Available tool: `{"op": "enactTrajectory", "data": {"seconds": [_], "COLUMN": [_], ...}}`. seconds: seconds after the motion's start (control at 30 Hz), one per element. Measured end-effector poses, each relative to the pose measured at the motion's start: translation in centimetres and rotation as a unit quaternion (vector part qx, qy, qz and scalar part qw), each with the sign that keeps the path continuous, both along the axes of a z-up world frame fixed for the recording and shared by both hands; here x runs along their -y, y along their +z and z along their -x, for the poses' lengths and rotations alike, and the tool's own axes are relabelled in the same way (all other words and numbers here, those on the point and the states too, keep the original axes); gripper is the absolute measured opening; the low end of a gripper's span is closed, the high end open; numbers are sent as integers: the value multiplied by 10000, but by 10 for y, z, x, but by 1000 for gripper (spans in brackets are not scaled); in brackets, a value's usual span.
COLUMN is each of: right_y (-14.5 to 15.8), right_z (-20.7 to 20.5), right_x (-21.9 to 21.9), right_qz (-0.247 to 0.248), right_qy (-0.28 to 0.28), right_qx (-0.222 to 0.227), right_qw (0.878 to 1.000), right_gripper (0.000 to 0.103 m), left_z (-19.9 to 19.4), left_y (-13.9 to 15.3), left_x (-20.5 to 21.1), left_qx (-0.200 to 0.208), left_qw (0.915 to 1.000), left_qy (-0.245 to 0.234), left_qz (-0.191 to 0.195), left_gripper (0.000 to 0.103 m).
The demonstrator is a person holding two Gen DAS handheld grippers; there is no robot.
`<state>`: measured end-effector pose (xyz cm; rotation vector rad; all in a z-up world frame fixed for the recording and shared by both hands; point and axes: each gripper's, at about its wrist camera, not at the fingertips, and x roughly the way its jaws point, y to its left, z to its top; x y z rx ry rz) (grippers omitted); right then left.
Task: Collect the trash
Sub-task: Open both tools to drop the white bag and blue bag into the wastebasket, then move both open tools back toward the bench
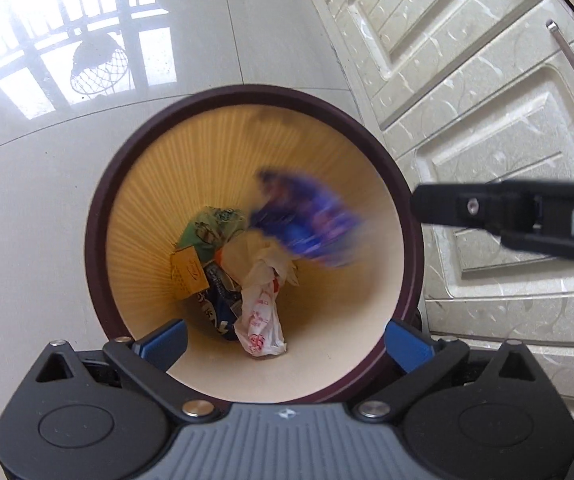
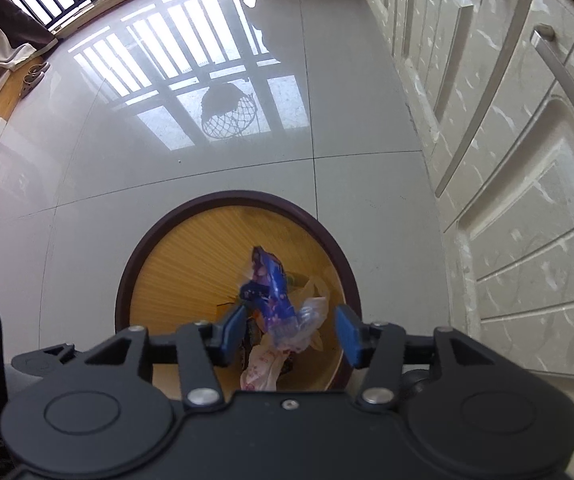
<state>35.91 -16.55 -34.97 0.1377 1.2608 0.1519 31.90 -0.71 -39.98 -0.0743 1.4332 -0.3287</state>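
Both claws hang right over the bin (image 1: 99, 216), whose dark rim sits close beside the white cabinet doors (image 1: 487, 92), with open glossy tile floor (image 2: 167, 184) stretching off to the barred window. The left gripper (image 1: 283, 340) gapes wide, empty. The right gripper (image 2: 291, 328) stands parted, a blue wrapper (image 2: 271, 292) loose between its jaws above the trash below
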Motion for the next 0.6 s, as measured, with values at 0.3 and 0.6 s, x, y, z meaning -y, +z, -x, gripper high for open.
{"op": "enactTrajectory", "data": {"seconds": [0.3,0.6], "right_y": [-9,-7], "right_z": [-1,-1], "right_x": [0,2], "right_qz": [421,620], "right_qy": [184,201], "right_qx": [-224,-84], "right_qw": [9987,9978], "right_gripper": [55,83], "left_z": [0,0], "left_y": [12,22], "left_x": [-5,-15], "left_qx": [145,289], "left_qw": [9998,9991], "left_qy": [79,268], "left_qz": [-119,-167], "left_gripper": [103,103]}}
